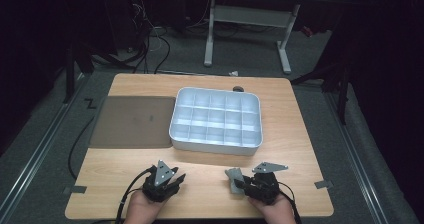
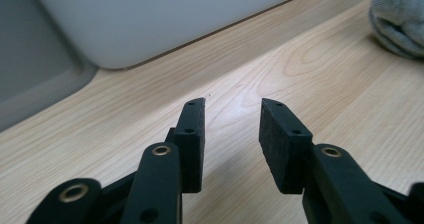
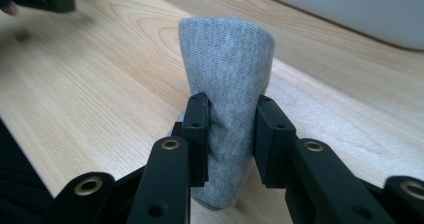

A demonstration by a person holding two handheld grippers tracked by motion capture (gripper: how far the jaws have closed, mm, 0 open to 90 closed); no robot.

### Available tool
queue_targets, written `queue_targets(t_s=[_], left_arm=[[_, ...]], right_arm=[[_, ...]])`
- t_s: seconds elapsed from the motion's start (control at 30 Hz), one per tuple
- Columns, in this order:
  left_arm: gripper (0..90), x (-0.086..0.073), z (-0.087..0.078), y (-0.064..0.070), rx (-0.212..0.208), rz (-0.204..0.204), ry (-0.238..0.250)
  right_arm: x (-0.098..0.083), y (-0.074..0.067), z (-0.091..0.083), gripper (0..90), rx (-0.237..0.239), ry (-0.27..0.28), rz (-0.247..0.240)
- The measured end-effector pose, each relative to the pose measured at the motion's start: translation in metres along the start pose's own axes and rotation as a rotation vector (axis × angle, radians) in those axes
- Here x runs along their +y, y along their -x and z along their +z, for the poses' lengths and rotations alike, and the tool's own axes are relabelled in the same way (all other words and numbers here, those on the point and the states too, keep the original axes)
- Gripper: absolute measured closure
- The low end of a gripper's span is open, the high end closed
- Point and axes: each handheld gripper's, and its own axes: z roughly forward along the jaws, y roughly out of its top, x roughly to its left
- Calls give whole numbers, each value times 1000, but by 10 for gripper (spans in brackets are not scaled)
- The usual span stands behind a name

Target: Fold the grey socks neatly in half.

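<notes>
- Dark brown flat rectangular mat [image 1: 132,121]: lies at the far left of my light wooden surface [image 1: 200,189], touching or just beside the tray; nothing on it.
- Left tool [image 1: 172,181]: near edge, left of centre. Its jaws stand apart with nothing between them, pointing toward the tray's near wall. I judge it released, on standby.
- White plastic tray with a grid of small compartments [image 1: 216,145]: mid-surface, every compartment I can see bare. I take it as the likely destination.
- Folded grey knitted sock [image 3: 225,84]: near edge, right of centre, just short of the tray.
- Right tool [image 3: 230,129]: clenched on the sock's middle, pads pressing both sides, holding the bundle folded.
- Obstruction: I judge the tray's near wall must be cleared from above.
</notes>
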Motion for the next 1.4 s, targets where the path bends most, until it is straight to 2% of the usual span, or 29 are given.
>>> queue_targets(t_s=[0.17,0.27,0.43,0.5,0.63,0.77,0.9,1.1,1.4], left_arm=[[637,-6,-7,-8,8,-25,24],[632,-11,-11,-15,21,-38,39],[599,-17,-17,-26,35,-89,77],[584,-18,-20,-29,48,-98,91],[554,-20,-21,-31,62,-102,100],[554,-22,-18,-29,57,-90,88],[532,-21,-18,-27,54,-84,101],[503,-22,-23,-32,26,-119,119],[475,-22,-23,-31,4,-115,114]], right_arm=[[3,-3,-1,715,-62,-5,-51],[4,-3,-3,717,-93,-6,-68],[6,-1,-7,719,-129,-28,-77],[7,0,-9,720,-151,-43,-99],[11,2,-12,720,-181,-78,-132],[17,3,-14,720,-201,-116,-158],[24,3,-16,719,-216,-164,-181],[32,6,-17,720,-241,-239,-185],[42,16,-28,723,-260,-304,-155]])
